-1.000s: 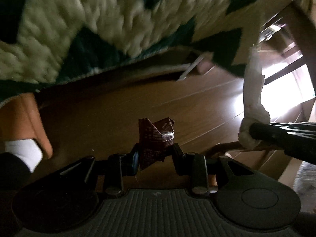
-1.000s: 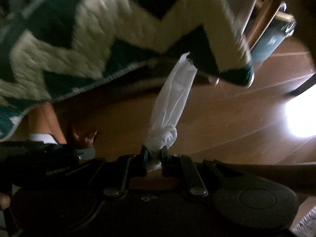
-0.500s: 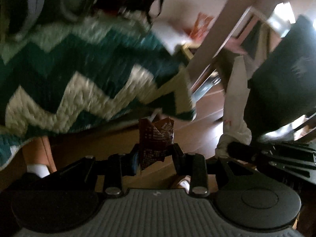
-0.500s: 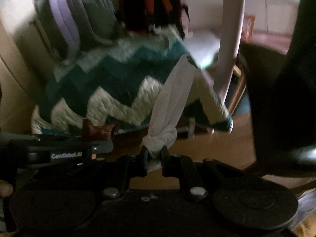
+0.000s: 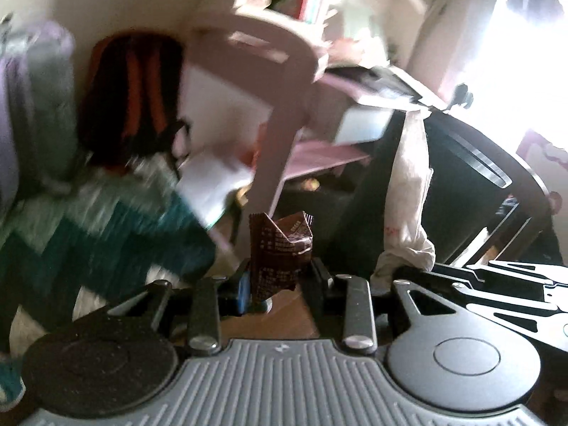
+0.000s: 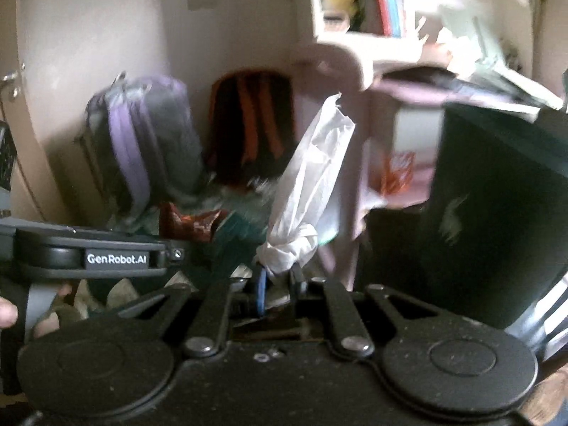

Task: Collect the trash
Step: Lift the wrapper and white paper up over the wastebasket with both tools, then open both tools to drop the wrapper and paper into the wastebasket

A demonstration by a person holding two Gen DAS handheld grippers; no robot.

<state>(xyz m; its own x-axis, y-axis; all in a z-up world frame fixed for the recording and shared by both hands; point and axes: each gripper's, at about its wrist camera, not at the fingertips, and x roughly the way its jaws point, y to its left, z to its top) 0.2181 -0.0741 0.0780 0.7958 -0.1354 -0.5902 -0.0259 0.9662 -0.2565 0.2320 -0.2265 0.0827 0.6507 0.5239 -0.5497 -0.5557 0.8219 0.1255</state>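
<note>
The crumpled brown foil snack wrapper (image 5: pixel 280 252) stands pinched by its lower edge in the left gripper (image 5: pixel 278 284), jaws nearly closed on it. Just beside it, the right gripper (image 6: pixel 278 284) is clamped on the knotted end of a twisted white tissue (image 6: pixel 305 191). Both holds look thin — a jolt could slip either piece loose. Beyond, the dark bin (image 6: pixel 497 220) and pink chair (image 5: pixel 280 106) crowd the way — a snag risk.
</note>
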